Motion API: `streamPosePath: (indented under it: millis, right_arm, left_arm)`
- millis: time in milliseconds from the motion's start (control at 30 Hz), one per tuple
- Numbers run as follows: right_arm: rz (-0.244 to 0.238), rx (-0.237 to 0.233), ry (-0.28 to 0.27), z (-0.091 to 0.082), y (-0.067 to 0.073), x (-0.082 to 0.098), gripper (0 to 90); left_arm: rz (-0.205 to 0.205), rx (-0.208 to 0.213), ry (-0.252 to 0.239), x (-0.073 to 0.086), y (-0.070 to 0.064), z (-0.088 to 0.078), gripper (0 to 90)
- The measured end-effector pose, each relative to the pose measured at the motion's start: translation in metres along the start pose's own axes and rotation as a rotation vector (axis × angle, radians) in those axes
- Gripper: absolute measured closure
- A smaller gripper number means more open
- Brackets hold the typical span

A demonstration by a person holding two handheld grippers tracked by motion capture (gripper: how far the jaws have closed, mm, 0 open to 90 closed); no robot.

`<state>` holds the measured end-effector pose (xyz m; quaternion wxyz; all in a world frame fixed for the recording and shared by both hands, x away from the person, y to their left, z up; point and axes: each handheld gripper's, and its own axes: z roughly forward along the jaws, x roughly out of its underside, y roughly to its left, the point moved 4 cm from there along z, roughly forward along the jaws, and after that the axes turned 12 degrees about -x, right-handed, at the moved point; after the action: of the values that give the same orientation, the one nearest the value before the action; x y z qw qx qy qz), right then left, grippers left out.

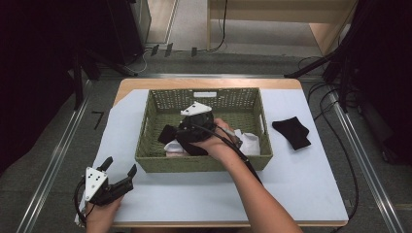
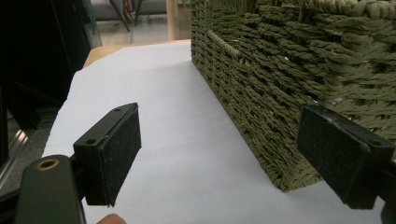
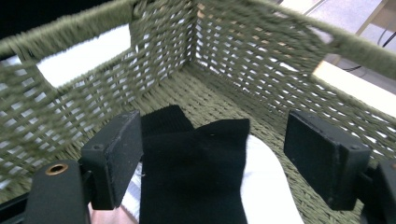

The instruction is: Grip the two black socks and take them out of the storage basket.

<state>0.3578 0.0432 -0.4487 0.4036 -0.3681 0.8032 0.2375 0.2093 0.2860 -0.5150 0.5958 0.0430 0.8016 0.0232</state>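
My right fingers (image 3: pixel 119 158) spread wide over the black sock (image 3: pixel 194 172) lying between them in the green basket (image 1: pixel 204 163), pads clear of it, woven walls close ahead, my left fingers (image 2: pixel 114 151) open, empty, on the worktop (image 1: pixel 291 179) beside the basket's corner.

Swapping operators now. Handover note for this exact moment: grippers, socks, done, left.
Right gripper: inside the woven basket, jaws open, hanging above a black sock that lies on a white sock; nothing gripped.
Left gripper: jaws open and empty, over the white sheet at the basket's near left corner.
Another black sock lies on the sheet to the right of the basket.
Done: several socks are in the basket.
Left: probably bring in the outside sock; the goal is a guess.
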Motion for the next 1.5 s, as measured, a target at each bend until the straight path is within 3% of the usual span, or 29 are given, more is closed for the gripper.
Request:
streamPosePath:
  millis: [167, 200, 267, 300, 433, 467, 500, 533, 567, 633, 667, 700, 800, 967, 1200, 1233, 1267, 1300, 1500]
  right_arm:
    - [0.027, -0.016, 0.037, 0.016, 0.007, 0.000, 24.7]
    - [0.010, -0.001, 0.076, 0.022, 0.009, 0.001, 27.6]
    - [0.007, 0.002, 0.090, 0.025, 0.009, 0.001, 29.0]
    - [0.000, -0.003, 0.128, 0.030, 0.011, 0.002, 30.6]
    - [0.009, -0.009, 0.161, 0.036, 0.011, 0.005, 33.7]
    - [0.013, -0.009, 0.182, 0.039, 0.010, 0.007, 36.9]
    - [0.020, 0.004, 0.209, 0.041, 0.009, 0.009, 49.5]
    - [0.020, 0.004, 0.209, 0.041, 0.009, 0.009, 49.5]
    - [-0.004, 0.010, 0.235, 0.041, 0.006, 0.012, 62.0]
    - [-0.009, 0.007, 0.250, 0.040, 0.005, 0.012, 66.5]
    - [0.001, 0.009, 0.262, 0.036, 0.003, 0.012, 78.4]
    - [0.001, 0.009, 0.262, 0.036, 0.003, 0.012, 78.4]
    - [0.037, 0.019, 0.213, 0.027, -0.002, 0.006, 86.2]
    - [0.109, 0.024, 0.084, 0.010, -0.011, -0.004, 88.8]
    - [0.074, 0.100, -0.037, -0.010, -0.019, -0.013, 89.0]
    - [0.075, 0.120, -0.077, -0.018, -0.023, -0.016, 89.1]
    - [0.075, 0.120, -0.077, -0.018, -0.023, -0.016, 89.1]
    - [0.075, 0.135, -0.125, -0.027, -0.026, -0.019, 89.1]
    - [0.098, 0.174, -0.211, -0.049, -0.039, -0.027, 89.1]
  left_arm:
    - [0.000, 0.000, 0.002, 0.000, 0.000, 0.000, 15.5]
    - [0.000, 0.000, 0.004, 0.000, 0.000, 0.000, 15.5]
    - [0.001, 0.000, 0.004, 0.000, 0.000, 0.000, 15.5]
    - [0.001, 0.000, 0.005, 0.000, 0.000, 0.000, 15.5]
    - [0.000, 0.001, 0.006, 0.000, 0.000, 0.001, 15.5]
    - [0.000, 0.001, 0.007, 0.000, 0.000, 0.001, 15.5]
    - [0.003, 0.000, 0.008, 0.000, 0.000, 0.001, 15.5]
    - [0.003, 0.001, 0.008, 0.000, 0.000, 0.001, 15.5]
    - [0.003, 0.001, 0.010, 0.000, 0.000, 0.001, 15.5]
    - [0.001, 0.001, 0.012, 0.000, -0.001, 0.001, 15.5]
    - [0.002, 0.002, 0.012, 0.000, -0.001, 0.001, 15.6]
    - [0.001, 0.002, 0.013, 0.000, -0.001, 0.001, 15.6]
    - [0.004, 0.001, 0.020, 0.000, 0.000, 0.002, 15.5]
    - [0.001, 0.003, 0.020, 0.000, 0.000, 0.002, 15.5]
    - [0.005, 0.003, 0.023, 0.000, 0.000, 0.002, 15.5]
    - [0.005, 0.002, 0.024, 0.000, 0.000, 0.002, 15.5]
    - [0.004, 0.004, 0.022, 0.000, 0.000, 0.002, 15.5]
    - [0.006, 0.003, 0.024, 0.000, 0.000, 0.002, 15.6]
    - [0.006, 0.003, 0.024, 0.000, 0.000, 0.002, 15.6]
